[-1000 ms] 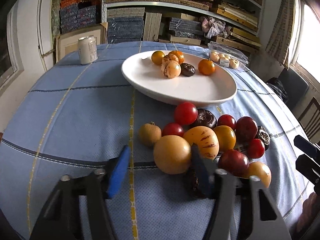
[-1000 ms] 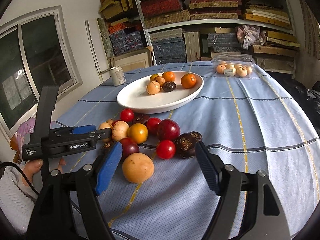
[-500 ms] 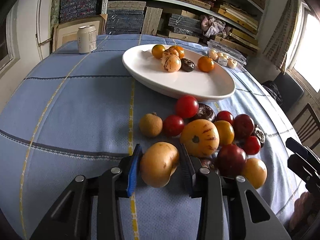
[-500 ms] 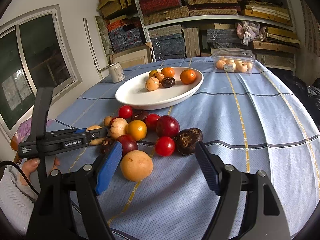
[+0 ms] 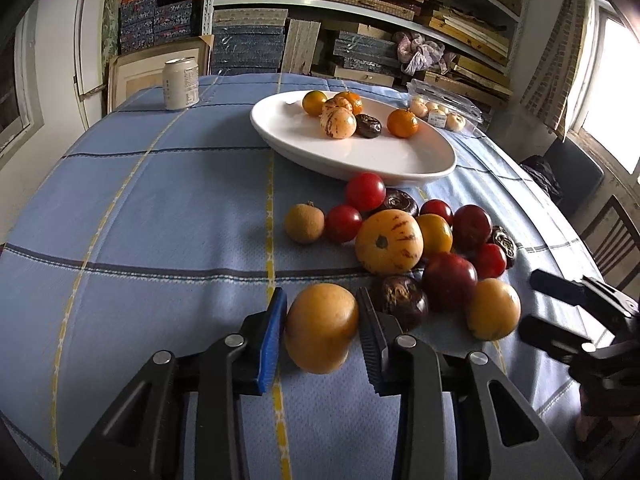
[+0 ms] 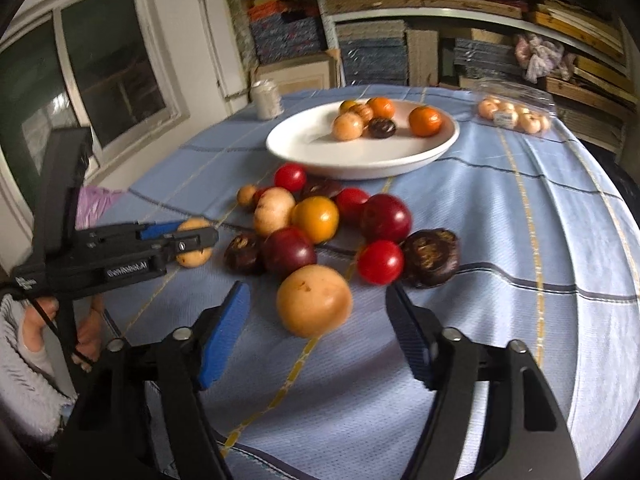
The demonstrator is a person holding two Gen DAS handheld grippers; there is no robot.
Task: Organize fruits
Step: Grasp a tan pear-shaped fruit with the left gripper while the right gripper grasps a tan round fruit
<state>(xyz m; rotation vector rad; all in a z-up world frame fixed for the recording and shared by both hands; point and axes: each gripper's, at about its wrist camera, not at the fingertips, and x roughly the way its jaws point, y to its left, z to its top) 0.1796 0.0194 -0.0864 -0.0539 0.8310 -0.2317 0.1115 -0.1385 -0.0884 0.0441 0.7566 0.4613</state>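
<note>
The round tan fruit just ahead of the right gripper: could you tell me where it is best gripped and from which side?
Grip the round tan fruit across its widest middle, coming from the near side where the open right gripper waits. It is smooth and round; its flanks look free, while the dark red fruit crowds it behind.
</note>
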